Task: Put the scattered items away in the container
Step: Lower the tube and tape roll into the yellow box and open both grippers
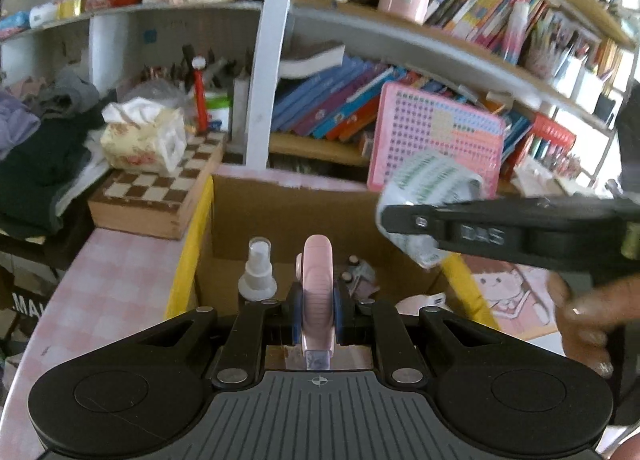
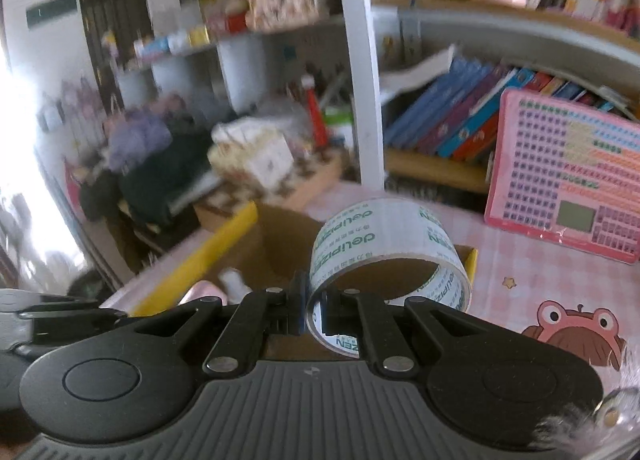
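Left hand-held gripper (image 1: 316, 314): I have it clenched on a pink roller-like item (image 1: 317, 284), held upright between the blue pads, just over the near edge of the cardboard box (image 1: 280, 212).
Right hand-held gripper (image 2: 318, 310): I grip the tape roll (image 2: 386, 256) by one wall of its ring, so most of the roll hangs out to the right, over the box's right corner.
Box contents: a small spray bottle (image 1: 257, 272) stands inside on the left; some small dark bits I cannot identify lie further right.
Risk, tape: the pinch is thin and off-centre; I judge the roll could swivel or slip, land on the yellow flap (image 2: 472, 260) and roll off across the pink tabletop (image 2: 520, 260).
Risk, crowding: both tools meet over one opening; I could knock them together if I release at once.
Risk, pink item: dropped from here it may topple the spray bottle.
Risk, blur: the right view is smeared, so my aim there is uncertain.
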The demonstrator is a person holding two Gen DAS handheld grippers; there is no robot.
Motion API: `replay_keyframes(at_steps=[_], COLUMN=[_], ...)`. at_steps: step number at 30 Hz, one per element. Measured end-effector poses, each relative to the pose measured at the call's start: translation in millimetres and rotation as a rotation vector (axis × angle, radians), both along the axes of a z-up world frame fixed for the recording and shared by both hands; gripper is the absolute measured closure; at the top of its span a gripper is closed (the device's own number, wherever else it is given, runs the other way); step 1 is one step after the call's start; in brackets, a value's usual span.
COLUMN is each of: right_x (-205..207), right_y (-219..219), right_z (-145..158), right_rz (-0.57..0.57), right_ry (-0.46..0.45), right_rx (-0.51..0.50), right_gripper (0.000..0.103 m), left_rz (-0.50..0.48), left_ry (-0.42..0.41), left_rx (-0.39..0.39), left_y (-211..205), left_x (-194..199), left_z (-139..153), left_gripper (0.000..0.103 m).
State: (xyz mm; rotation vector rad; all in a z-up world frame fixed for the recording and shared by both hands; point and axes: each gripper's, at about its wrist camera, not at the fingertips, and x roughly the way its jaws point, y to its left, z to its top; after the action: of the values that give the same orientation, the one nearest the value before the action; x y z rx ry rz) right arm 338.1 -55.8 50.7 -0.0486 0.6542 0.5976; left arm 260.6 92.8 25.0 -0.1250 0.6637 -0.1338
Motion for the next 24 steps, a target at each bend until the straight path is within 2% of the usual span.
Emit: replay_keyframes(at_steps=[5,10,18,20,21,22,24], right_x=[39.3,55.5,65.2,65.5,65.7,65.4,64.4], right_y=[12.1,18.7,19.6,18.6,18.6,18.0,16.4], right_z=[-32.6,-55.4,-54.9,-54.6,-54.1,-53.6,-51.0], right_rz=[0.017,0.033,0.048,0.042,0.04,0.037,0.027], right_ry=[0.087,0.149,0.152,0.152,0.151,0.15,0.148], right_rx=[-0.067,-0.107,-0.096,-0.092,-0.092,-0.089,-0.076], right_gripper=[0.096,0.096,0.094,0.093,0.091,0.084,0.073], left_rz=[0.008,0.014,0.013,0.014,0.015,0.018,0.029], left_ry=[0.083,0.128,0.149,0.146,0.142,0.139,0.125], left_rx=[0.007,0.015,0.014,0.021,0.023,0.028,0.041], left_y=[-7.8,-11.4,-15.2,-16.7,-17.4,-18.0,-18.1], left_x=[21.1,32.1,39.3,39.0,38.5,37.8,35.4], left_z=[-21.7,-34.9,-40.7,-39.1,-38.0,-36.6,-33.3], left_gripper=[0.089,0.089,0.089,0.086,0.086,0.081,0.067])
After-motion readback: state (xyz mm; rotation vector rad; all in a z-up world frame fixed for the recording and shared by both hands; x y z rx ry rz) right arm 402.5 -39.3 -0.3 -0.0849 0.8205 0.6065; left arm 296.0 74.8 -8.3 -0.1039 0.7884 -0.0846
